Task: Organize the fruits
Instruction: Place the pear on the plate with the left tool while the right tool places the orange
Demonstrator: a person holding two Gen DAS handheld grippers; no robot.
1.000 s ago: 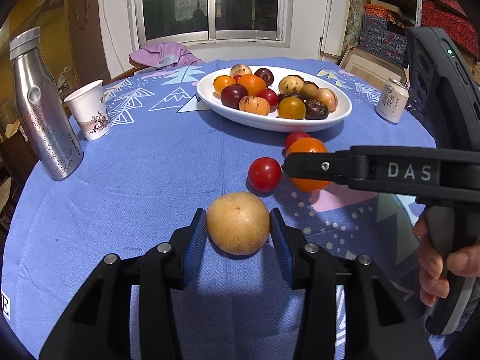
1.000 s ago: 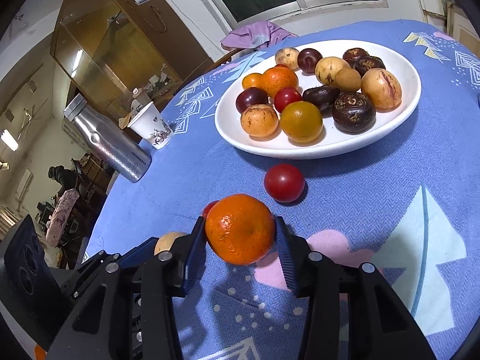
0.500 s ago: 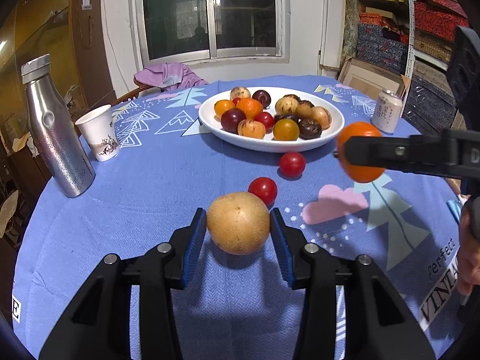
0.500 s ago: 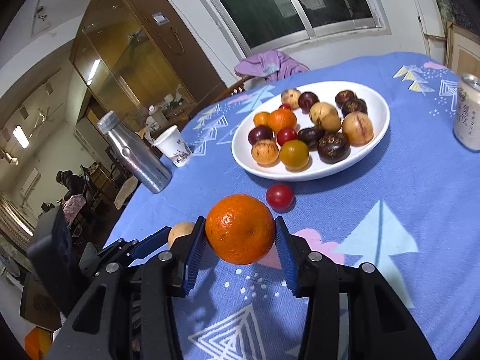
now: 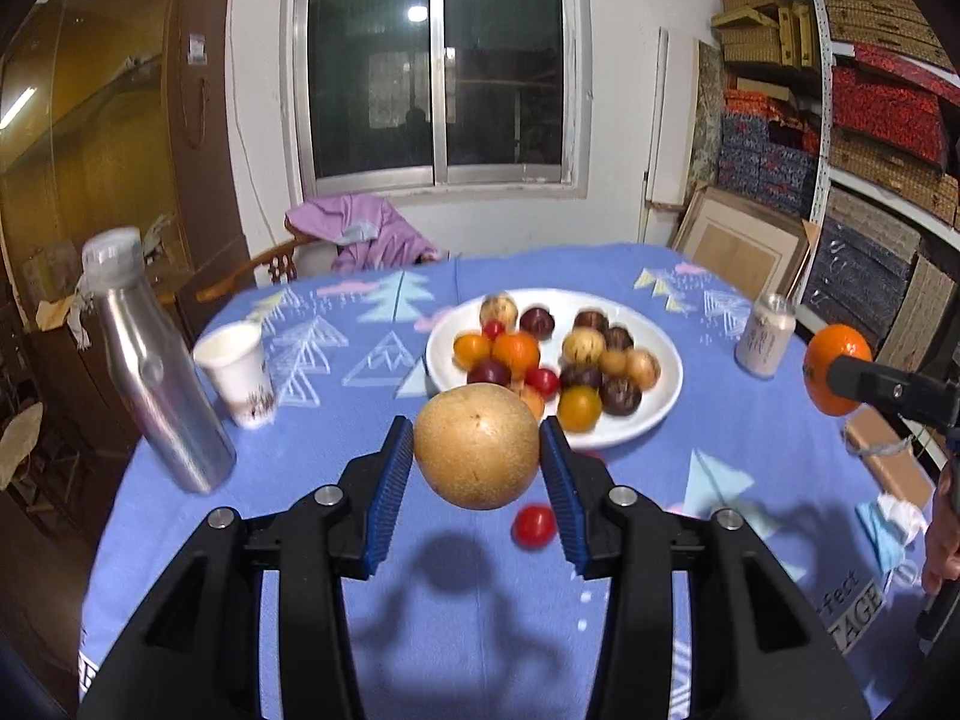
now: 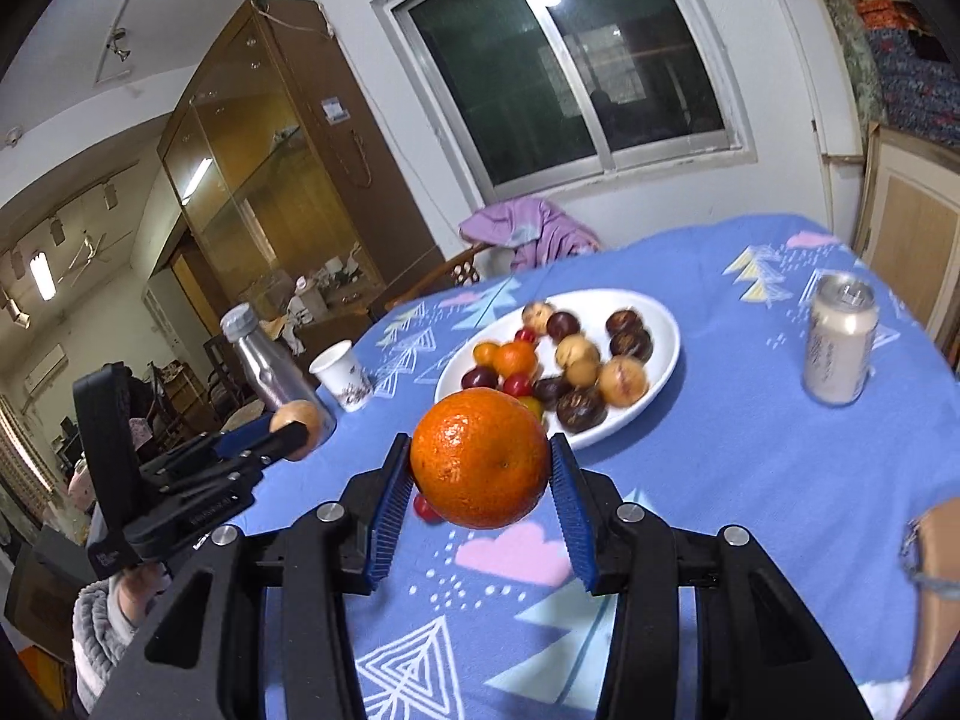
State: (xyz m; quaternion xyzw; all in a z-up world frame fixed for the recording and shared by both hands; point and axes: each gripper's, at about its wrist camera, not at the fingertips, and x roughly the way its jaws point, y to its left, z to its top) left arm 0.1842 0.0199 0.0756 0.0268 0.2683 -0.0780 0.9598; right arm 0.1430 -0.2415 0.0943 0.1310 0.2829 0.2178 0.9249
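My left gripper (image 5: 477,450) is shut on a round tan pear (image 5: 477,447), held in the air above the blue tablecloth. My right gripper (image 6: 480,462) is shut on an orange (image 6: 480,459), also lifted off the table. Each shows in the other's view: the orange (image 5: 837,369) at the right edge, the pear (image 6: 295,420) at the left. Beyond both stands a white plate (image 5: 660,402) with several fruits on it. A small red fruit (image 5: 534,527) lies on the cloth below the pear; another red one (image 6: 425,507) peeks out under the orange.
A steel bottle (image 5: 153,384) and a paper cup (image 5: 237,375) stand at the left of the table. A drink can (image 5: 765,336) stands to the right of the plate. A chair with purple cloth (image 5: 360,234) is behind the table. A hand (image 5: 942,546) shows at the right edge.
Both grippers rose from the table with their fruit. The pear left the cloth, and the orange swung off to the right. The plate now sits lower and farther in view.
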